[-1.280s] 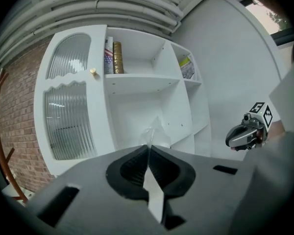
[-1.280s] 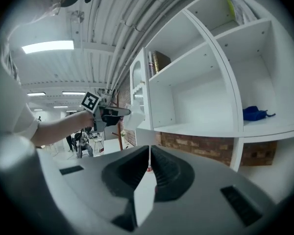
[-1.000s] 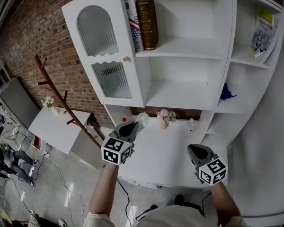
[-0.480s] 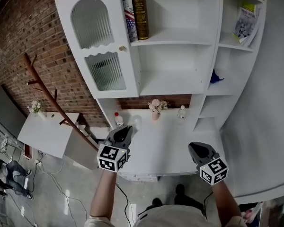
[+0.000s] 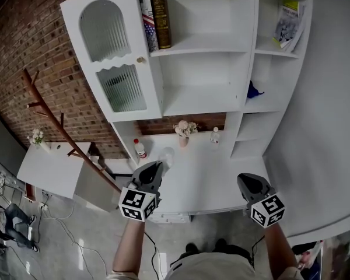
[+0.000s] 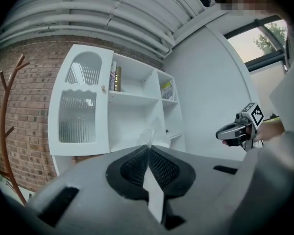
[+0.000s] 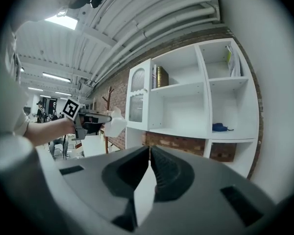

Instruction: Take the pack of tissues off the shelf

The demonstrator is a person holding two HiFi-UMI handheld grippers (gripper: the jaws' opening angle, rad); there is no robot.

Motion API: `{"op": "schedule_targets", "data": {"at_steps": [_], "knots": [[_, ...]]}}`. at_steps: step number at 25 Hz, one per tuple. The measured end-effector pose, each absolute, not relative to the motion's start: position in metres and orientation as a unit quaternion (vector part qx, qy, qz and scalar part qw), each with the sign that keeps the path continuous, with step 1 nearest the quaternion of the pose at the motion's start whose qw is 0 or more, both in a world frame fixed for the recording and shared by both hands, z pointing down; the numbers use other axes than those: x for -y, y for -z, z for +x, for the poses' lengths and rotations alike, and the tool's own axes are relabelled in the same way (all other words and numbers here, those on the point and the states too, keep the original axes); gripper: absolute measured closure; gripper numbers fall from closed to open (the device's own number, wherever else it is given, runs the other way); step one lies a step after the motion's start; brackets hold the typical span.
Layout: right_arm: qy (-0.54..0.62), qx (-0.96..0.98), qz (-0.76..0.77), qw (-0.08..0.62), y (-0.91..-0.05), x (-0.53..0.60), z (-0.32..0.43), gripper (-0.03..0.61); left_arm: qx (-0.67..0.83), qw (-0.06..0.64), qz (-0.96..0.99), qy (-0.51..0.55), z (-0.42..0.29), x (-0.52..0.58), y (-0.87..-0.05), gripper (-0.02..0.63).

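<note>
Brick wall (image 5: 23, 51) backs a white shelf unit (image 5: 210, 51) that stands over a white desk (image 5: 216, 177). Off the shelf and out over the desk's front, the pack of tissues (image 5: 165, 155) sticks out past the tip of the left gripper (image 5: 157, 165), whose jaws are pressed together on the pack's thin edge (image 6: 149, 137); the right gripper view shows the white pack (image 7: 112, 125) jutting from that gripper (image 7: 104, 123). Just beyond the pack, at the back of the desk, stand a red-capped bottle (image 5: 139, 149), a small vase of flowers (image 5: 184, 130) and a little clear bottle (image 5: 214, 135). Well to the side, the right gripper (image 5: 242, 181) is held level over the desk's other end, jaws together with nothing between them (image 7: 150, 150). Higher up, books (image 5: 154, 22) stand on the top shelf.
</note>
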State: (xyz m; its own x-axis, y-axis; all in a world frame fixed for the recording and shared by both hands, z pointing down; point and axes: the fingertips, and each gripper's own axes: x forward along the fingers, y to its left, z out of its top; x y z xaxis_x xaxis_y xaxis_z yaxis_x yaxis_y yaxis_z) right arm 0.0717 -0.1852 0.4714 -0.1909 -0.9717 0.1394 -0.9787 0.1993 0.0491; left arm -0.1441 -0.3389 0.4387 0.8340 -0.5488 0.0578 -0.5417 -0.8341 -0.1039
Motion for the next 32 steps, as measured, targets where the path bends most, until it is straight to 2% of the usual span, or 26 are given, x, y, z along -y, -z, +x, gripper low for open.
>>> {"op": "schedule_targets", "data": {"at_steps": [14,32], "knots": [[-0.035,0.777,0.626,0.055,-0.480,0.174,0.135,0.546,-0.329,0.027,-0.944,0.024,-0.124,0.298,-0.453,0.589],[-0.020,0.800,0.597,0.054,-0.481,0.179,0.148,0.548,-0.358,0.020,-0.934,0.015,-0.113,0.294,-0.455,0.589]]}}
